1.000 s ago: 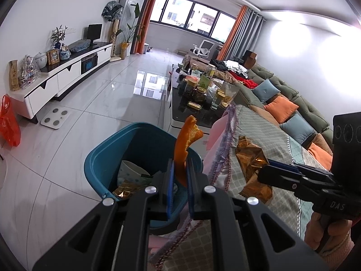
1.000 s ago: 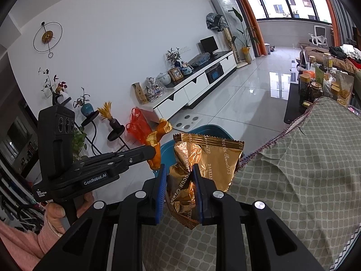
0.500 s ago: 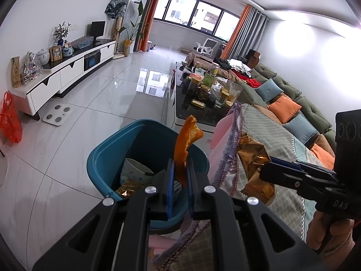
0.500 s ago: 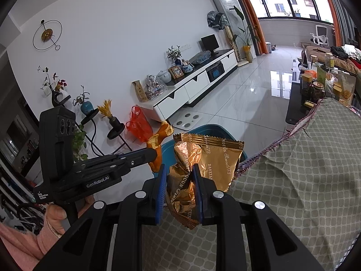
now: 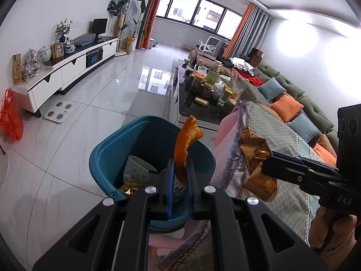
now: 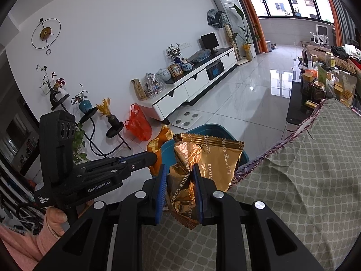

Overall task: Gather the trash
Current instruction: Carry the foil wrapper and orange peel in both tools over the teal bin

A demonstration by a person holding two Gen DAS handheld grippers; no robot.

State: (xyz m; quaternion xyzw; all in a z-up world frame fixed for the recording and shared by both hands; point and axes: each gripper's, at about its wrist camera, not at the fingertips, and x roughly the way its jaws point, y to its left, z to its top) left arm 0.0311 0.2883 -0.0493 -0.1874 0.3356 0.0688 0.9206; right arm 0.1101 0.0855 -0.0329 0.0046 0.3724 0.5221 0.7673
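My left gripper (image 5: 179, 174) is shut on an orange peel (image 5: 184, 144) and holds it over the near rim of a teal bin (image 5: 108, 149) that holds a paper cup and wrappers. My right gripper (image 6: 179, 174) is shut on a crumpled gold snack wrapper (image 6: 212, 155) above the edge of the checked cloth (image 6: 304, 169). In the left wrist view the right gripper (image 5: 268, 167) holds the wrapper (image 5: 255, 153) to the right of the bin. In the right wrist view the left gripper (image 6: 153, 158) with the peel (image 6: 158, 144) is left of the wrapper, with the bin (image 6: 214, 128) behind both.
A dark coffee table (image 5: 203, 110) crowded with jars stands beyond the bin. A sofa with cushions (image 5: 291, 108) runs along the right. A white TV cabinet (image 5: 63, 72), a floor scale (image 5: 59, 111) and an orange plastic bag (image 5: 10, 117) are on the left, around shiny tiled floor.
Both grippers have drifted slightly nearer the bin, each keeping its hold. The left view now looks a little more down into the bin.
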